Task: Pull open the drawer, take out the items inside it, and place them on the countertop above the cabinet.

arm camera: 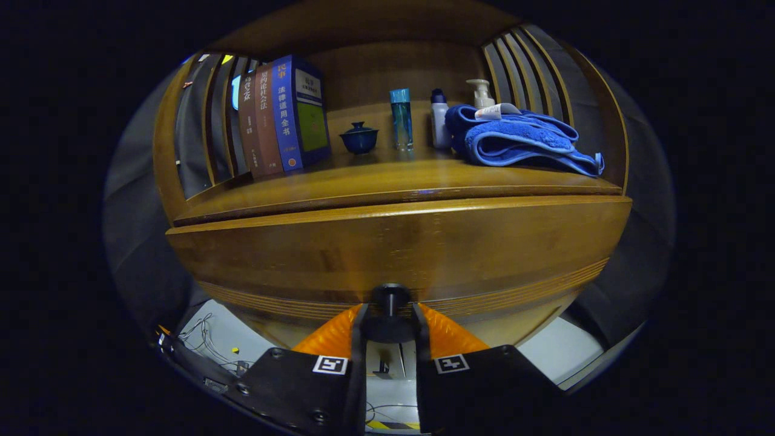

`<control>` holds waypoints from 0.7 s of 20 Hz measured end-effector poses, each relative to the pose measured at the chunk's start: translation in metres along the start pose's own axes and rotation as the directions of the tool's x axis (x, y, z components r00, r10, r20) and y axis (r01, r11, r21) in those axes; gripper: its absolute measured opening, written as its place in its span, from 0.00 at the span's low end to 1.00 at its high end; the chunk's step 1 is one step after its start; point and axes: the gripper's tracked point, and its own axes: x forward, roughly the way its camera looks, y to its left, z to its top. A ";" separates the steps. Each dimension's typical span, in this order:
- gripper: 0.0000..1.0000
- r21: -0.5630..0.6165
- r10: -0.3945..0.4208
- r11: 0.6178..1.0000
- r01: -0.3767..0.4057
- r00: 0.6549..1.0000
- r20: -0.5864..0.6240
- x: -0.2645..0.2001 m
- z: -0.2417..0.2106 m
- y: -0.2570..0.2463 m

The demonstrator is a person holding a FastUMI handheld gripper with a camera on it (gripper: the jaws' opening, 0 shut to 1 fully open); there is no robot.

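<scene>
Gripper [388, 318] clamped on drawer knob [389, 298]

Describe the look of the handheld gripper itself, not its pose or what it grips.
The gripper has two blocky black plates with rounded screw heads, each bearing a small square black-and-white marker. Two ribbed fingers rise from the plates, with a narrow slot running between the plates.

The wooden countertop [387, 178] carries a small dark blue lidded cup [358, 137] near its middle. Left of the cup stand upright books [284, 115]; right of it stand a clear blue bottle [401, 118], a white bottle [440, 120], then a folded blue towel [521, 140].
</scene>
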 end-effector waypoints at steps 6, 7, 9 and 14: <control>0.37 -0.011 0.003 1.000 -0.003 1.000 -0.022 -0.038 -0.019 0.001; 0.37 -0.009 0.003 1.000 -0.003 1.000 -0.026 -0.045 -0.022 0.002; 0.37 -0.013 0.001 1.000 -0.001 1.000 -0.031 -0.060 -0.029 0.002; 0.37 -0.014 -0.004 1.000 0.003 0.999 -0.047 -0.091 -0.045 0.003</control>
